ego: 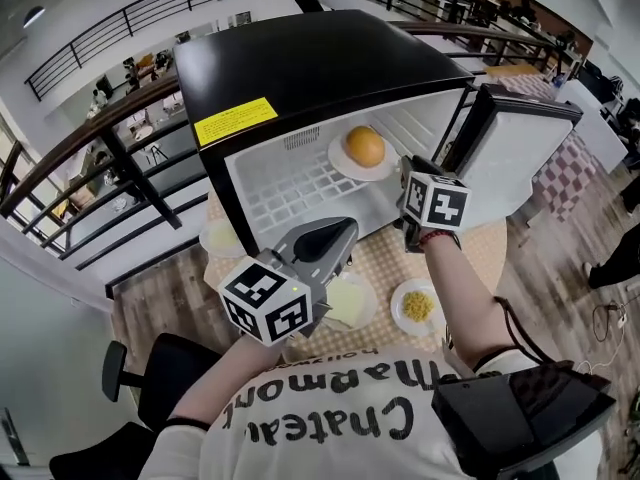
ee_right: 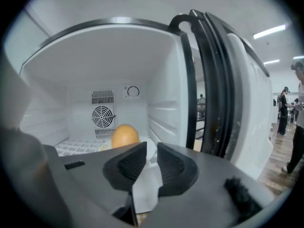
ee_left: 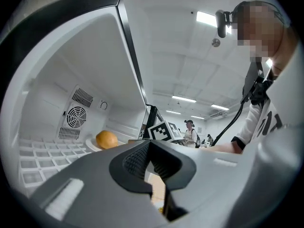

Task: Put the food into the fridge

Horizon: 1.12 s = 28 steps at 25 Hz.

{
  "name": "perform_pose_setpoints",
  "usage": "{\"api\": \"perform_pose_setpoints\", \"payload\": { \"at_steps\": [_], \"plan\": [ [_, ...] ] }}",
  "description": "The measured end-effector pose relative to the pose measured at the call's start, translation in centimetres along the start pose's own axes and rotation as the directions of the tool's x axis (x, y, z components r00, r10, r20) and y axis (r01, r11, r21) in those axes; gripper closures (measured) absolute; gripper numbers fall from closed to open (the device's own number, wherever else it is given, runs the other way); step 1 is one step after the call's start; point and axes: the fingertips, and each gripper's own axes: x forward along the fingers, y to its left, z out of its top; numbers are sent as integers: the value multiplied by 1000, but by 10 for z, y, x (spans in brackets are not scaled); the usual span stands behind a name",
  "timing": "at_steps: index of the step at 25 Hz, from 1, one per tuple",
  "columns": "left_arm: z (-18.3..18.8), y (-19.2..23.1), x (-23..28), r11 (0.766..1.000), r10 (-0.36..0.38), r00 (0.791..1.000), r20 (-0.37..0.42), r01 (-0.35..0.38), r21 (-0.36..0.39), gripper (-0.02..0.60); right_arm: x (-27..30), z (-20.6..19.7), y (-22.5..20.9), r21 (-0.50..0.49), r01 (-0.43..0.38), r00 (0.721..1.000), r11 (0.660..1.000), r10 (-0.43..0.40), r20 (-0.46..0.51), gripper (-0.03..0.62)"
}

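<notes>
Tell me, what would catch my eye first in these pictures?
The small black fridge standing wide open draws the eye first, with a round orange food item on a white plate inside, on its white grid shelf. Next come the left gripper and the right gripper, grey handheld tools topped with black-and-white patterned cubes, both pointing into the opening.

Orange food (ego: 365,146), white plate (ego: 340,165), black fridge (ego: 300,63), beige-checked tablecloth (ego: 385,263).

Fridge door (ego: 525,153) swung aside right, wire shelf (ego: 285,196) free at left, plate (ego: 341,165) blocking right
</notes>
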Motion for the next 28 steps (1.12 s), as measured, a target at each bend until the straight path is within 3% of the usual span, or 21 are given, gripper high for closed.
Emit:
{"api": "perform_pose_setpoints", "payload": {
  "at_steps": [7,13,21,28],
  "plan": [
    [-3,-18,8,999,-44,999,-18,45,9,578,-56,-3,-2,68,16,999,998,-19,48,542],
    [-12,-30,3,998,-63,998,-13,62,-26,578,-115,-16,14,248,11,993,969,-40,112,568],
    [-27,-50,-4,998,-59,998,-18,59,-38,578,-161,-45,21,223,32,995,974,-52,82,577],
    [-21,-78,-12,999,-17,1000,17,17,-39,578,-194,-50,21,205,-14,997,979,-3,80,579]
  ]
}}
